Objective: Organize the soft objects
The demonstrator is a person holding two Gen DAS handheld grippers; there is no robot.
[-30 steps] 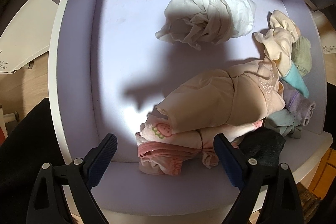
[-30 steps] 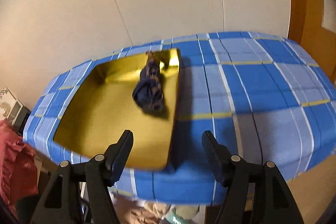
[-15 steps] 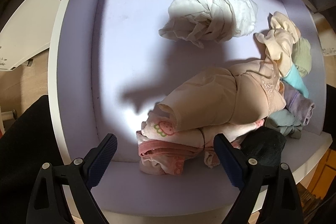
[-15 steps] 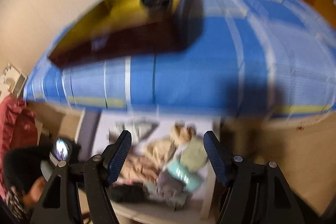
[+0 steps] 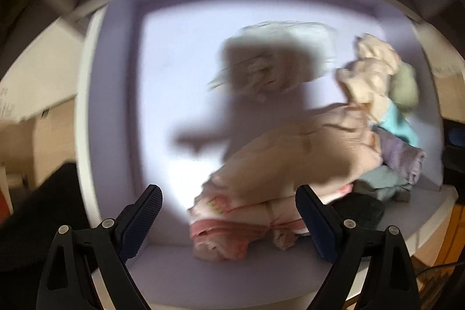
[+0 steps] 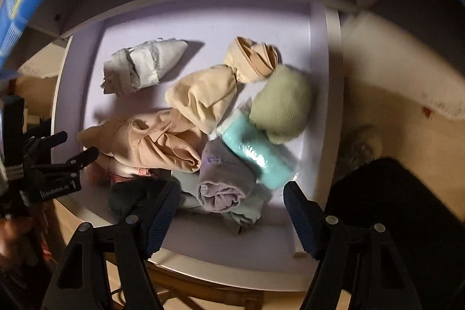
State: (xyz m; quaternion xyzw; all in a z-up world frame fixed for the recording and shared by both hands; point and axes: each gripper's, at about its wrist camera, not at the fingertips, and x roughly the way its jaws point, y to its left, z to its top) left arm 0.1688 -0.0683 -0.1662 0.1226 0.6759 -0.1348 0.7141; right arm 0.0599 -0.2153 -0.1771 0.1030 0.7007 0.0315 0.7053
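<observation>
A shallow open drawer with a pale lilac lining and white rim (image 6: 316, 28) holds every soft thing in sight, most of it heaped toward one side and the front edge. Apart from the heap, on the bare lining, lies a rolled white cloth bundle (image 6: 145, 66). The heap itself: a knotted beige pair of tights (image 6: 203, 95) runs up to a coiled waistband end; just beside that sits a rounded pale green knitted roll (image 6: 282, 103), touching a turquoise rolled sock (image 6: 255, 150). Against the turquoise roll lies a lavender rolled sock (image 6: 223, 179), resting on a grey-green folded cloth (image 6: 247, 211). A crumpled tan garment (image 6: 145, 141) covers a pink-and-white printed piece (sharper in the left wrist view) (image 5: 232, 220), and a black soft item (image 6: 130, 193) sits at the front edge.

The right gripper (image 6: 229, 211) points down over the lavender sock — its jaws have just been opening, pads clear of the cloth. The left gripper (image 5: 229, 220) hangs released above the pink-and-white piece, gripping nothing; that view is blurred.
</observation>
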